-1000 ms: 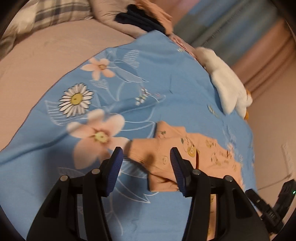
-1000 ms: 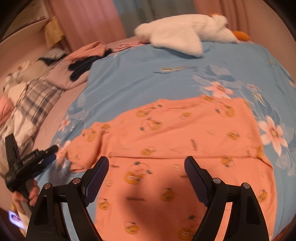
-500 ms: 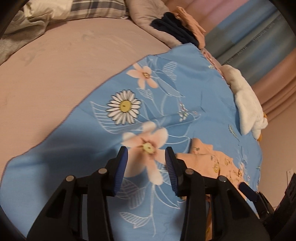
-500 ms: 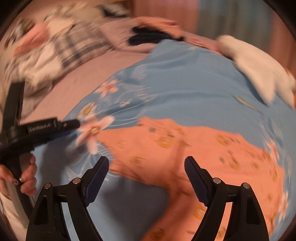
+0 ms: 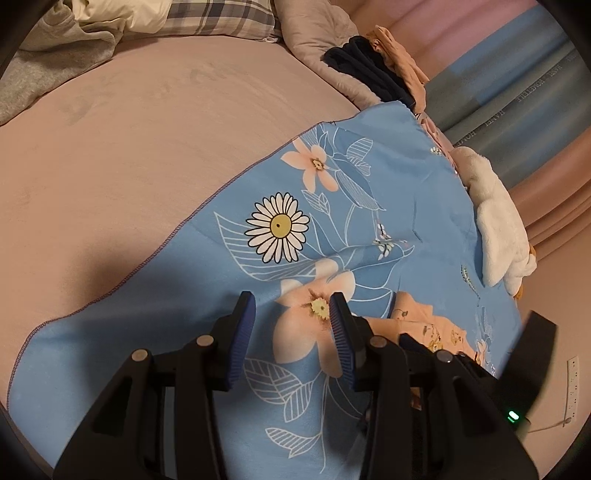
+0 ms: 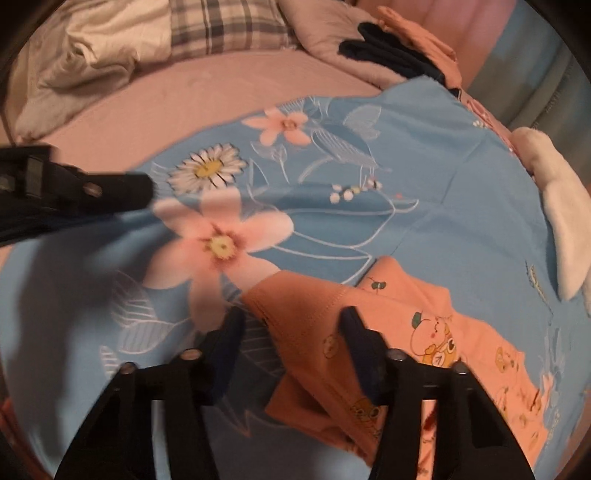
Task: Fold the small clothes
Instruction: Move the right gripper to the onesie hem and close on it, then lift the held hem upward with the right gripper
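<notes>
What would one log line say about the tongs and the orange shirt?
left tongs: empty, over blue flowered sheet | right tongs: closing around orange cartoon-print shirt sleeve | fold: unfinished

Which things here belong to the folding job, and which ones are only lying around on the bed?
For the job:
- orange garment
- right gripper, jaws closing around the garment's edge
- left gripper, nothing between its jaws
- blue floral cloth under the garment

Lying about:
- white plush toy
- plaid pillow
- dark clothes
</notes>
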Action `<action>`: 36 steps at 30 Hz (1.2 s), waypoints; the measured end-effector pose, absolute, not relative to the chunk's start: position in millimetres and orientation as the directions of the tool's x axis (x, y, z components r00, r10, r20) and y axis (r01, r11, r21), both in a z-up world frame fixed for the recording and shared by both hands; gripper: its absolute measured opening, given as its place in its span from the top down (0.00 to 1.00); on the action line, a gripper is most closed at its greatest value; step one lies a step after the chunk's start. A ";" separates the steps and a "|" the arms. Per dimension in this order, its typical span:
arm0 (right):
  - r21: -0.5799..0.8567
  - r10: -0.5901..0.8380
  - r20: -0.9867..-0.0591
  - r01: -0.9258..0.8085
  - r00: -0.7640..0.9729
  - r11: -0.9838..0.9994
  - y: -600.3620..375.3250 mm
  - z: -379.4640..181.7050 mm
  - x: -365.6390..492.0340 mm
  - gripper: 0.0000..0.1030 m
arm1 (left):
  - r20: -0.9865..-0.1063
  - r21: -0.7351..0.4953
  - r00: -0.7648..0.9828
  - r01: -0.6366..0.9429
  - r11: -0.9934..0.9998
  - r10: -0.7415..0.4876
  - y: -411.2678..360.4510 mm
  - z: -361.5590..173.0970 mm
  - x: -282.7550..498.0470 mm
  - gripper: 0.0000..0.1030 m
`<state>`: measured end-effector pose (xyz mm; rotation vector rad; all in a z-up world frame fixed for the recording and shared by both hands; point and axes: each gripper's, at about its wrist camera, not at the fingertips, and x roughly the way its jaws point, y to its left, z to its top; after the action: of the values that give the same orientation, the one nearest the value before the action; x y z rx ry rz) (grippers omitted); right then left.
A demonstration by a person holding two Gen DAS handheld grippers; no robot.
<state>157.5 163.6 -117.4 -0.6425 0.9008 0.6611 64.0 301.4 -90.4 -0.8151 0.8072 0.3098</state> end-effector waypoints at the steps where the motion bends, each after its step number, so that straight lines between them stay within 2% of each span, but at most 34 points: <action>1: -0.219 0.240 -0.854 -0.738 0.461 0.639 162.3 -118.2 160.5 0.67 | -0.741 -0.527 0.670 -0.531 0.664 -0.052 300.8 -90.0 64.4 0.61; 3: -0.181 0.264 -0.855 -0.733 0.447 0.656 156.2 -114.5 165.2 0.72 | -0.739 -0.525 0.672 -0.522 0.672 -0.055 299.0 -88.9 65.3 0.61; 5: -0.147 0.291 -0.849 -0.726 0.442 0.671 148.7 -106.3 166.8 0.85 | -0.738 -0.522 0.672 -0.517 0.678 -0.055 297.3 -88.2 66.3 0.61; 11: -0.005 0.428 -0.778 -0.684 0.461 0.729 108.2 -57.3 173.7 0.88 | -0.737 -0.529 0.673 -0.512 0.677 -0.068 295.8 -88.2 67.1 0.61; 20: 0.161 0.537 -0.652 -0.594 0.535 0.788 39.3 9.7 191.9 0.88 | -0.731 -0.526 0.679 -0.496 0.691 -0.069 291.4 -85.9 68.6 0.61; 29: 0.238 0.569 -0.566 -0.543 0.596 0.805 -8.0 40.9 198.7 0.89 | -0.696 -0.539 0.705 -0.389 0.747 -0.135 261.2 -79.0 84.6 0.61; 36: 0.260 0.540 -0.521 -0.480 0.661 0.838 -48.0 56.2 205.8 0.89 | -0.655 -0.585 0.711 -0.262 0.768 -0.256 227.7 -77.6 105.9 0.61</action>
<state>205.8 -48.0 56.2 0.1029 0.6227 0.5780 105.9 227.7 -77.6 -0.7154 0.7980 0.0035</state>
